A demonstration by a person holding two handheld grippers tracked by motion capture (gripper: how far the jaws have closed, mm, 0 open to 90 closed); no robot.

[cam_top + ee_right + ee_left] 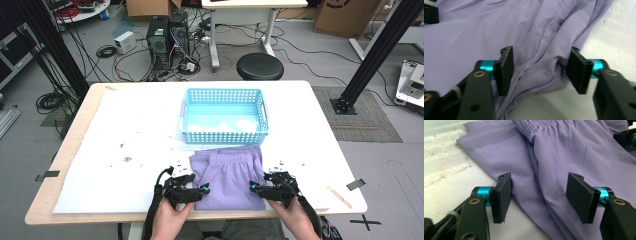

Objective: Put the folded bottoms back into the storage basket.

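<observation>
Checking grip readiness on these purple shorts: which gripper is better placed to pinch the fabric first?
Probably the right gripper: a bunched fold of the purple shorts lies between its jaws. The left gripper straddles flatter cloth at the shorts' edge, so it has less to pinch.

The shorts [229, 177] lie on the table [320, 150], in front of the basket [223, 135].

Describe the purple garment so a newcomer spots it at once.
Start at the white sheet covering the table, then find the blue perforated basket. On the near side of it lie the lilac shorts, soft cloth with a gathered elastic waistband, flanked by both black grippers.
</observation>
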